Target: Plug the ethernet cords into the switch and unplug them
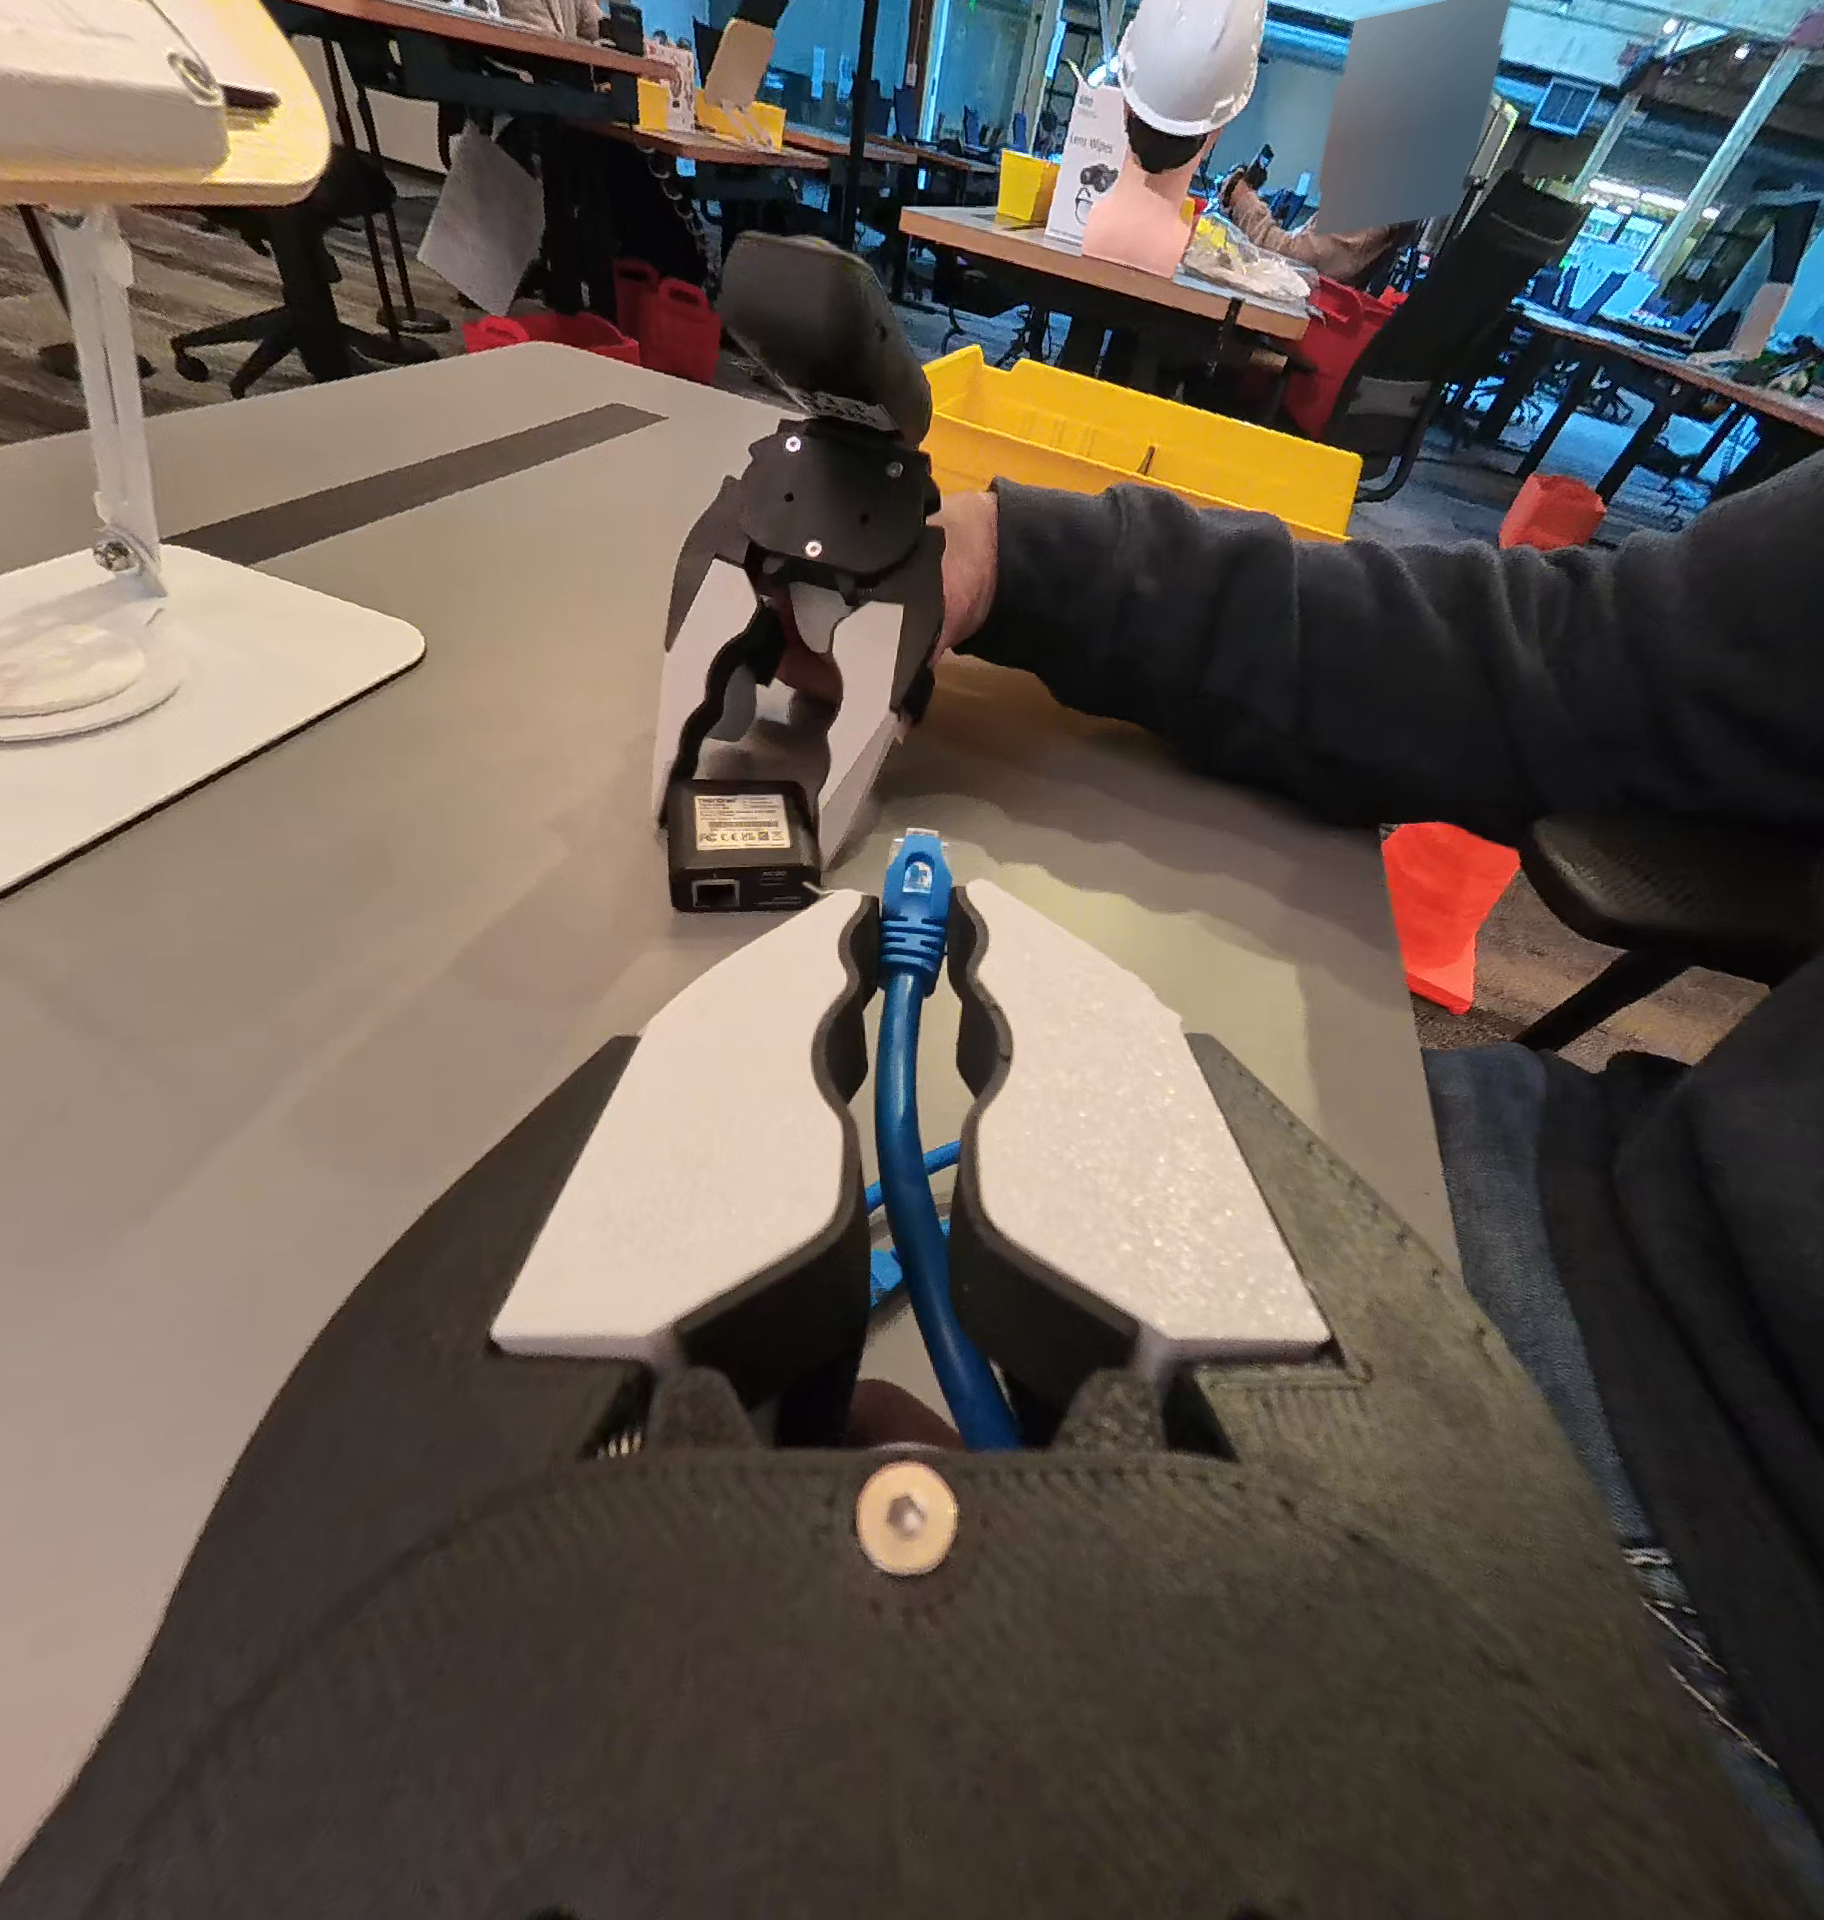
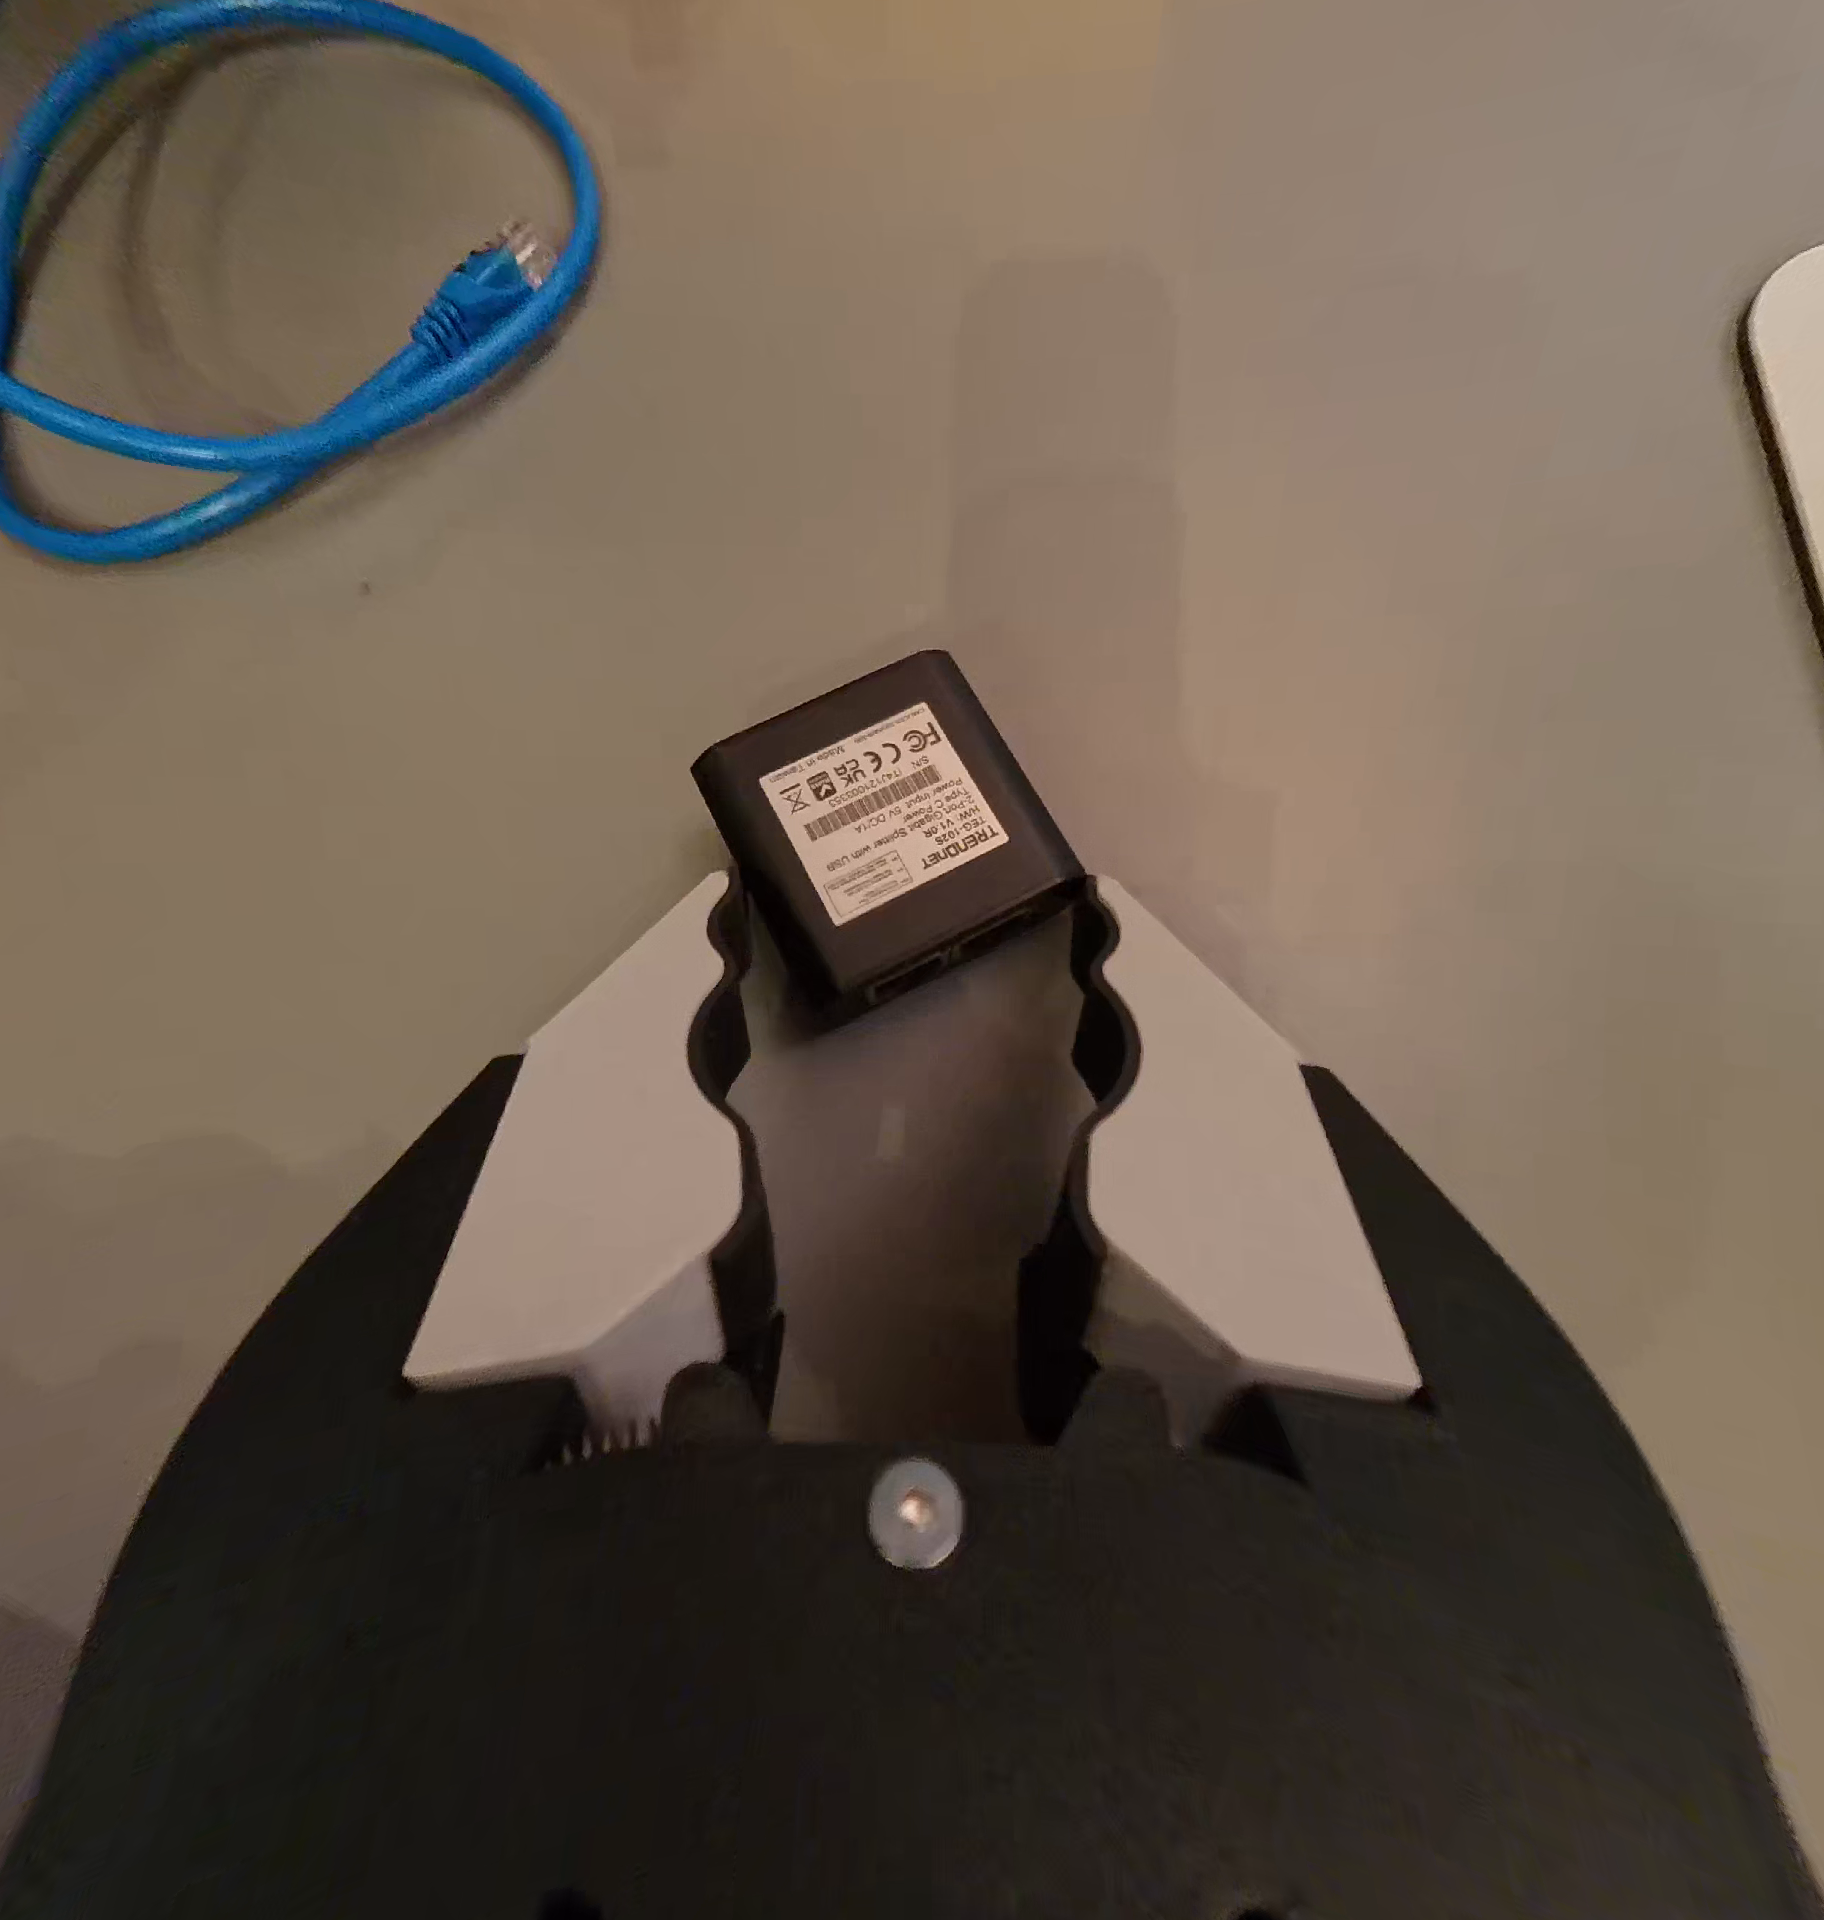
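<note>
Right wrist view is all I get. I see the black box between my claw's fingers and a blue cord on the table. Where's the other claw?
Observer: The left claw is shut on a blue cord, whose end pokes out past the tips.
Operator: Is it plugged in?
Observer: No. The plug is apart from the switch, just to its right in the left wrist view.
Operator: Is there a hole on that side?
Observer: Yes, one port faces the left claw.
</note>
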`<move>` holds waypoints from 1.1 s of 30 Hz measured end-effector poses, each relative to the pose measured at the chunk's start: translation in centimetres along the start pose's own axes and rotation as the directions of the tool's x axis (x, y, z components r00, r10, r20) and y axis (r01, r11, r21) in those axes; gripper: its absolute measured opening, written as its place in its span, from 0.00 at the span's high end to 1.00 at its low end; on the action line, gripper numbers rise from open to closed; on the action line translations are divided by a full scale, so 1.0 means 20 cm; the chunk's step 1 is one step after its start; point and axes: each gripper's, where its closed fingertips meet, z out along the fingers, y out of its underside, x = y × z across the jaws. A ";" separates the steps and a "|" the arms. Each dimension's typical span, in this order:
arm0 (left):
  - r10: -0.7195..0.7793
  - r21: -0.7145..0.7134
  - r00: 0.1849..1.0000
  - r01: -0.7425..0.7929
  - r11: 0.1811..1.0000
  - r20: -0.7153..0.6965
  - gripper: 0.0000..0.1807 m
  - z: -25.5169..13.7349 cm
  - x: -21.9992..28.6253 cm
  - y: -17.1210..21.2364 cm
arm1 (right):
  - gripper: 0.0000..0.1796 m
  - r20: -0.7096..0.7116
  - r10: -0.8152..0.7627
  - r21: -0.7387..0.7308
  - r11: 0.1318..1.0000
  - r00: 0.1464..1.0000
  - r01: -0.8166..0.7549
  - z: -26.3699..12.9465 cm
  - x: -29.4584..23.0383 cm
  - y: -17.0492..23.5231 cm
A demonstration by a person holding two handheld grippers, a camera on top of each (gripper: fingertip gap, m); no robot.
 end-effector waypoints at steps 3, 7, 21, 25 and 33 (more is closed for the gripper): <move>-0.005 0.003 1.000 0.005 1.000 -0.001 0.93 0.00 -0.01 0.01 | 0.66 0.032 0.059 0.030 0.998 0.998 -0.060 -0.02 -0.05 -0.04; -0.009 0.002 1.000 0.009 1.000 -0.003 0.93 0.00 -0.02 0.01 | 0.66 0.065 0.079 -0.088 0.993 0.995 -0.073 -0.05 -0.16 -0.02; 0.009 -0.007 1.000 -0.009 1.000 -0.017 0.93 0.01 0.02 0.01 | 0.72 -0.166 -0.410 -0.311 0.885 0.897 0.347 0.00 -0.23 -0.04; 0.017 -0.001 1.000 -0.017 1.000 -0.022 0.93 0.02 0.03 0.00 | 0.72 -0.104 -0.381 -0.342 0.881 0.919 0.327 0.01 -0.22 -0.04; 0.025 0.006 0.999 -0.025 1.000 -0.028 0.93 0.01 0.05 -0.01 | 0.72 0.153 -0.017 -0.359 0.931 0.988 0.072 0.00 -0.19 -0.09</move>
